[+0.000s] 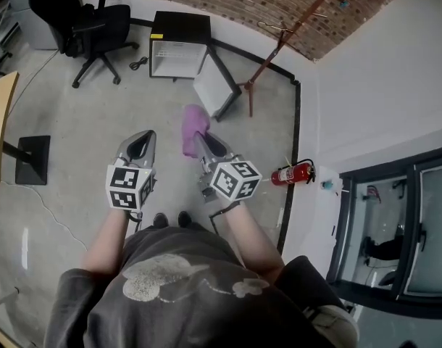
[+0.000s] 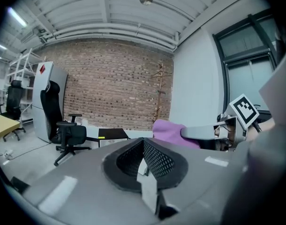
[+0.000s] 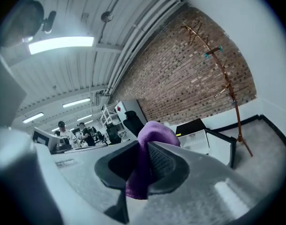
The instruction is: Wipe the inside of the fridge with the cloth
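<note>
A small black fridge (image 1: 179, 46) stands on the floor by the far wall, its white inside showing and its door (image 1: 216, 87) swung open to the right. It also shows in the left gripper view (image 2: 112, 136) and the right gripper view (image 3: 194, 135). My right gripper (image 1: 203, 142) is shut on a purple cloth (image 1: 194, 127), well short of the fridge. The cloth (image 3: 150, 139) bulges up between the pads of the right gripper (image 3: 144, 165). My left gripper (image 1: 139, 147) is held beside it, tips together and empty (image 2: 144, 142). The cloth (image 2: 169, 130) is also visible from the left.
A black office chair (image 1: 90, 24) stands left of the fridge. A wooden coat stand (image 1: 279, 42) is on its right. A red fire extinguisher (image 1: 292, 172) lies by the right wall. A desk edge (image 1: 0, 114) and a black base plate (image 1: 32, 158) are on the left.
</note>
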`<state>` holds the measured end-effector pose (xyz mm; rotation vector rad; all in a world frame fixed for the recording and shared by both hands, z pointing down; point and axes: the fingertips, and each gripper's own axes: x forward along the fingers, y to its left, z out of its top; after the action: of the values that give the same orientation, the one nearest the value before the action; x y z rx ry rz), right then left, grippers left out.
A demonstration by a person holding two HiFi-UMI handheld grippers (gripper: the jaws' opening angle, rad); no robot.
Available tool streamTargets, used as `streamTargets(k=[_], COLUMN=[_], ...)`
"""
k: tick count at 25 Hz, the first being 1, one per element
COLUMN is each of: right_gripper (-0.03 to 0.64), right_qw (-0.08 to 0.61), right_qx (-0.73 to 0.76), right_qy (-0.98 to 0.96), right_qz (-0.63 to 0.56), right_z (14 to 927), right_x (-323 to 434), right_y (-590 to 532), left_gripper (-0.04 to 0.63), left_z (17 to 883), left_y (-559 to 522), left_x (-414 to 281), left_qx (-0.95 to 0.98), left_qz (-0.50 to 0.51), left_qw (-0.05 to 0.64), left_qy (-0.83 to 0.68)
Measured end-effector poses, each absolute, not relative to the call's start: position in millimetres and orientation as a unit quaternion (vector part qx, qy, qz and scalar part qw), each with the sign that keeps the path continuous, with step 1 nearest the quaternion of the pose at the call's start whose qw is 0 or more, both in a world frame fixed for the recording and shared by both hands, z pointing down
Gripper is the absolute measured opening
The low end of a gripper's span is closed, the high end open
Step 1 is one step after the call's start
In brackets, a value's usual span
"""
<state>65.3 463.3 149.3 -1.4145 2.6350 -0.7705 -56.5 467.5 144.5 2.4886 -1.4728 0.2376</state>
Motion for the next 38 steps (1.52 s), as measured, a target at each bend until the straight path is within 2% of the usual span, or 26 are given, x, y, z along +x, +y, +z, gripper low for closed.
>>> streamTargets(k=[2,7,13,21,27,38], right_gripper=[0.049,0.049,0.049,0.049,0.049,0.049], right_qw=[0.037,0.011,0.001,-0.011,-0.016,-0.057], right_qx=[-0.464,-0.482,-0.491,-0.484,-0.475,-0.445], right_qy=[0.846,0.836,0.824,0.829,0.826,0.831], right_qz=[-0.261,-0.263,-0.283,-0.279,-0.303,-0.33], right_z=[151.9,166.4,193.0,207.3,220.0,250.8], right_x=[64.5,65.6,78.5,117.6,146.9,138.3], right_y=[462.0,451.6,422.8,305.1,211.2,120.9], left_gripper=[0.018,0.018,0.018,0.018,0.018,0.018], left_z=[147.1,157.6,173.0,194.3,172.2,179.8], left_y=[469.4,460.2,437.0,336.5,239.9,155.4], left_x=[-66.0,-84.7,-78.9,-60.0,-32.5,-57.5], left_qx=[0.851,0.846,0.844,0.829,0.825,0.785], left_qz=[0.079,0.08,0.097,0.122,0.106,0.11], left_qw=[0.122,0.135,0.141,0.156,0.135,0.164], left_qy=[-0.504,-0.51,-0.508,-0.523,-0.538,-0.588])
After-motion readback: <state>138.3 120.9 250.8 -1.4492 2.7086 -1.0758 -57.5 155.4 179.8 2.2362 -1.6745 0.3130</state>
